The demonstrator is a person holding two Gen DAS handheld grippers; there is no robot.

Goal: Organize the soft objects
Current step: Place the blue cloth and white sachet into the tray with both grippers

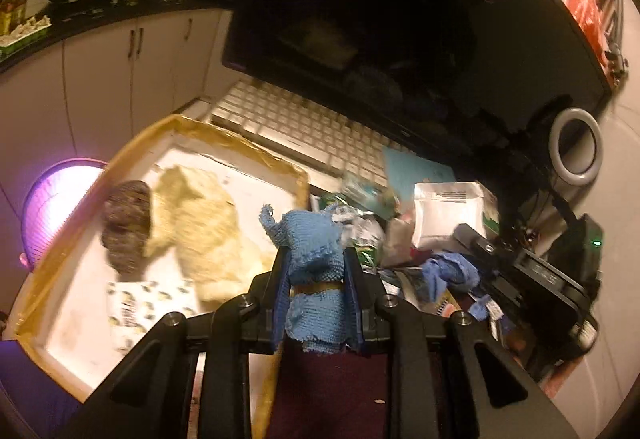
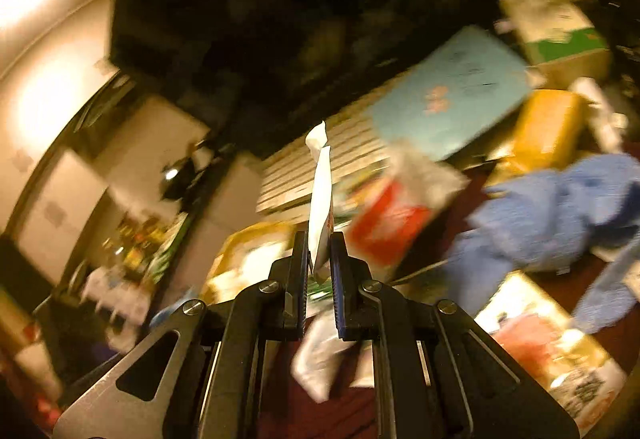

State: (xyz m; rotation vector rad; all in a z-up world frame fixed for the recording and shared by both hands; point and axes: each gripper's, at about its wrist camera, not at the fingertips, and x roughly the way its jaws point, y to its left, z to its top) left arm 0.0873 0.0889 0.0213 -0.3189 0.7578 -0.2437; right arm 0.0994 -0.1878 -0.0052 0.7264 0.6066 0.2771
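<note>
My left gripper (image 1: 314,259) is shut on a rolled blue knit cloth (image 1: 314,239) with a yellow band round it, held above the table's edge beside a white tray (image 1: 72,303) with yellow tape on its rim. In the tray lie a pale yellow cloth (image 1: 204,223), a dark scouring pad (image 1: 128,227) and a printed napkin (image 1: 148,303). My right gripper (image 2: 320,239) is shut on a thin white packet (image 2: 322,191) that stands up edge-on between the pads. A crumpled blue cloth (image 2: 556,215) lies on the table to its right; the same cloth (image 1: 452,271) shows in the left wrist view.
A white keyboard (image 1: 304,127) and a dark monitor (image 1: 400,19) stand behind the tray. Packets, a light blue card (image 2: 448,103), a yellow box (image 2: 548,127) and a white pouch (image 1: 444,211) crowd the dark red table. Kitchen cupboards (image 1: 120,79) are at the left.
</note>
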